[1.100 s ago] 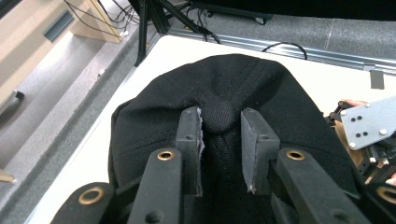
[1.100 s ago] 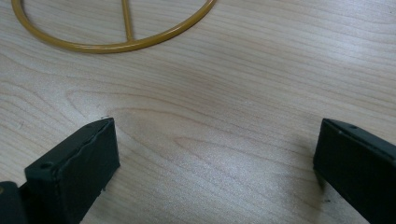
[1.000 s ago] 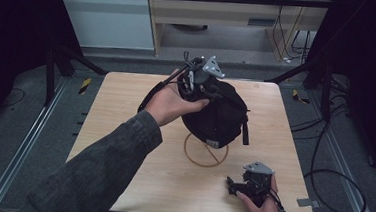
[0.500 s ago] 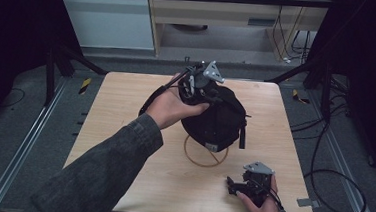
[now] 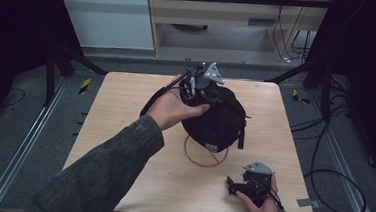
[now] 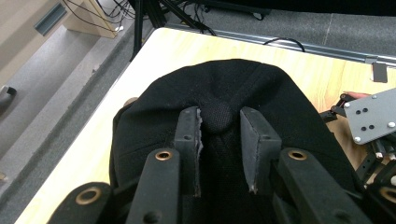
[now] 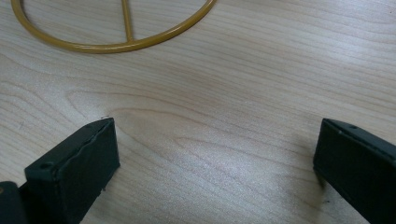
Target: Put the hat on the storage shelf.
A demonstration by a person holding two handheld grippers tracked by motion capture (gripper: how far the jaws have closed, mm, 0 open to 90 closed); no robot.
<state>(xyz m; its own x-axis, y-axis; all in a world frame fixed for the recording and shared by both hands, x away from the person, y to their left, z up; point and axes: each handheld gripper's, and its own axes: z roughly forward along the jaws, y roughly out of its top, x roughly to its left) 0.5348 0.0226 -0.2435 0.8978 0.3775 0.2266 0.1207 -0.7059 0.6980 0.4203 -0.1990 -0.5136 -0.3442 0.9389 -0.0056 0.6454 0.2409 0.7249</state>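
The black cap sits up on a thin yellow wire stand, in the middle of the wooden counter. It hangs above the stand's round ring, with its strap end turned toward the person and its top turned up and away. The little round button on the very top of the cap is the part that matters most now.

The left gripper is right on top of the cap, held by the left hand. In the left gripper view its two black fingers are close together, one on each side of the button, pinching the cloth there. So the cap is right between the fingers, not off to any side. I think the next move is to lift or shift the cap by this pinch, straight up off the stand. If the lift leans sideways, the cap could tug the light stand along and tip it.

The right gripper is well apart from the cap, down near the person's edge of the counter, in the right hand. Its fingers stand wide apart with only bare wood between them. The ring of the stand lies just ahead of them. The left hand is much nearer to the cap, so the job is its to do, while the right one could steady the ring
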